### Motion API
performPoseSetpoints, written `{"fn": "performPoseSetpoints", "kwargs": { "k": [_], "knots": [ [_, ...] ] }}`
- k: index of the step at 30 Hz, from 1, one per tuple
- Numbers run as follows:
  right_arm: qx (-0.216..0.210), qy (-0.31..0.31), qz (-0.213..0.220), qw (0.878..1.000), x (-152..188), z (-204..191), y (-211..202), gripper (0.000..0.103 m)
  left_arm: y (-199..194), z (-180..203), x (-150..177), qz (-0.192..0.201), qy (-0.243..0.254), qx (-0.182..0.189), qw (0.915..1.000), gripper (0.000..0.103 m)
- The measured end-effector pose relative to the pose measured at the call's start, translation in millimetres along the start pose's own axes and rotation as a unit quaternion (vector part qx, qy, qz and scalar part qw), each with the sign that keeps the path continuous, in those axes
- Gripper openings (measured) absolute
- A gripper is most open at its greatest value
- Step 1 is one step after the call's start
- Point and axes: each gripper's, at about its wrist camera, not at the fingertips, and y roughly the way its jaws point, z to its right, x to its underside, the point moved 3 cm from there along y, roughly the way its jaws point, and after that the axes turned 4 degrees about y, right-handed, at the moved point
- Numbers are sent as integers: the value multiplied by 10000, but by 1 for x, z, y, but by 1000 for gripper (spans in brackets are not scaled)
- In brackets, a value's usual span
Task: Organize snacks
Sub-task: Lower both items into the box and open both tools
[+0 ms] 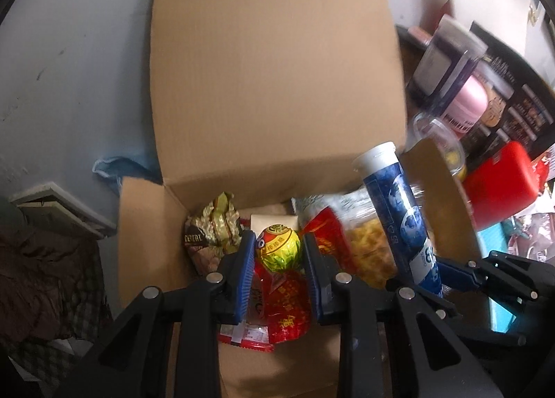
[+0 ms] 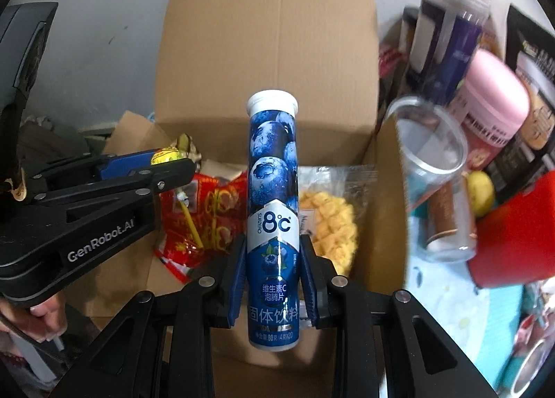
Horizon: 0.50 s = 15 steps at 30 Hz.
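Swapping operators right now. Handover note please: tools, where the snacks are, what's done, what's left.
Left tool: shut on a round yellow-green foil-wrapped snack, above the open brown cardboard box.
Right tool: shut on a blue blueberry-print tube with white cap, upright, over the same box.
Already in the box: red printed snack bags, a clear bag of yellow puffed squares, a gold foil packet.
Left: release both items into the box. More containers sit outside, right of the box; whether they belong is unclear.

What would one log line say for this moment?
left gripper: shut on round wrapped snack | right gripper: shut on blue tube | both over cardboard box
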Motion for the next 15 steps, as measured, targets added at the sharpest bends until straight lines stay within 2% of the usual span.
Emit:
{"fn": "performPoseSetpoints", "kwargs": {
  "k": [4, 12, 15],
  "knots": [
    [98, -133, 20, 9999, 0, -6, 8, 28, 18, -4, 3, -183, -64, 5, 9998, 27],
    [316, -254, 17, 9992, -6, -13, 17, 29, 33, -14, -1, -302, -159, -133, 9993, 27],
    [373, -233, -62, 9990, -7, -15, 22, 29, 38, -17, -3, -362, -194, -37, 9991, 27]
  ]
}}
